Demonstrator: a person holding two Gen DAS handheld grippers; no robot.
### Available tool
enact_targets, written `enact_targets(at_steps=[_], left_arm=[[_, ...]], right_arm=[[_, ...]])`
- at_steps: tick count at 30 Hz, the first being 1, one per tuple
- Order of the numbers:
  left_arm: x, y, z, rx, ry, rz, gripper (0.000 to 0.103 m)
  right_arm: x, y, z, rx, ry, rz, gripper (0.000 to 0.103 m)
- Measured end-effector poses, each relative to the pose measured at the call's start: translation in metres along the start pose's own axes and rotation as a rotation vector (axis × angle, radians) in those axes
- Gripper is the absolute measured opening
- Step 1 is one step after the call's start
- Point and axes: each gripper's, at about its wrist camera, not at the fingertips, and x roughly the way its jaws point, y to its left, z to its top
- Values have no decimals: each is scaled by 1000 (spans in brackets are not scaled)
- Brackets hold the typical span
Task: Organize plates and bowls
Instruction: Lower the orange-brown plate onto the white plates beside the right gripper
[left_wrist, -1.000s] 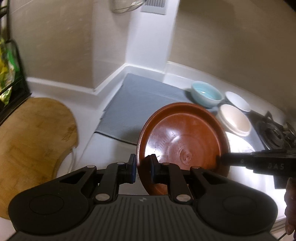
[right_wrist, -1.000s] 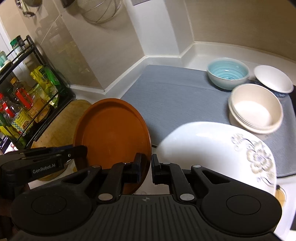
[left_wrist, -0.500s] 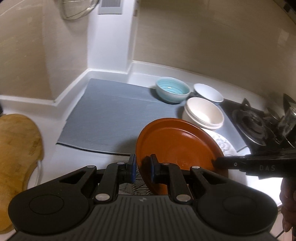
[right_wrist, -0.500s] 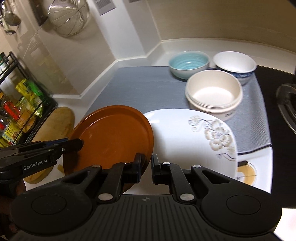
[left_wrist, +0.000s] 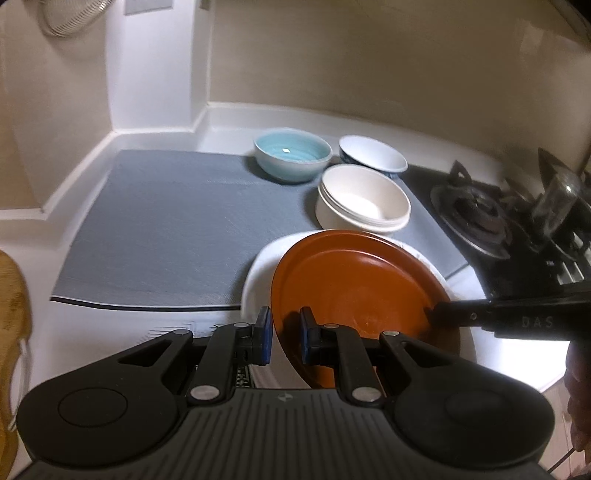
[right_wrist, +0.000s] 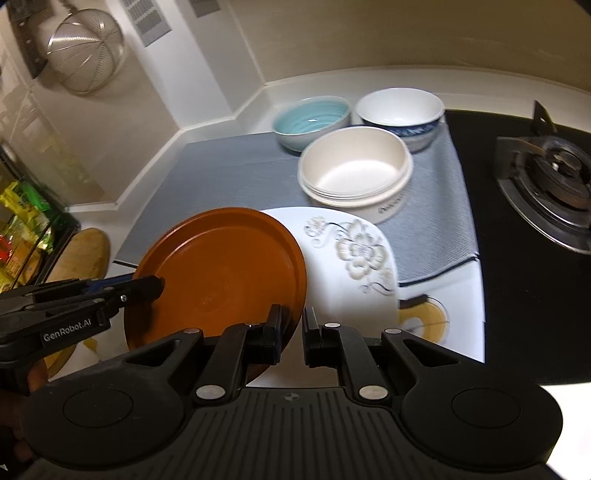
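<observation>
Brown plate (left_wrist: 354, 291), stiff and probably slick, hangs pinched at opposite rim edges between my left gripper (left_wrist: 283, 338) and right gripper (right_wrist: 291, 338), over the white plate (right_wrist: 354, 266).

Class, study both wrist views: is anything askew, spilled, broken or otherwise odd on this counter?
Only the brown plate is askew: it hangs tilted over the white flowered plate, with the left gripper and right gripper each clamped on its rim. The three bowls stand upright on the grey mat. No spill or breakage shows.
</observation>
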Motion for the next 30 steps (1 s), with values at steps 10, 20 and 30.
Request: enact_targets(at_steps=[10,20,30], left_arm=[[23,-6,-4,25,51,-15,16],[33,-5,-2,34,72,-7,16],[41,-3,-6,29,95,-3,16]], right_arm=[[8,-12,-7,27,24,-51,12],[18,-14,-6,27,48,-71,12],[22,-9,-5,12,61,-84,12]])
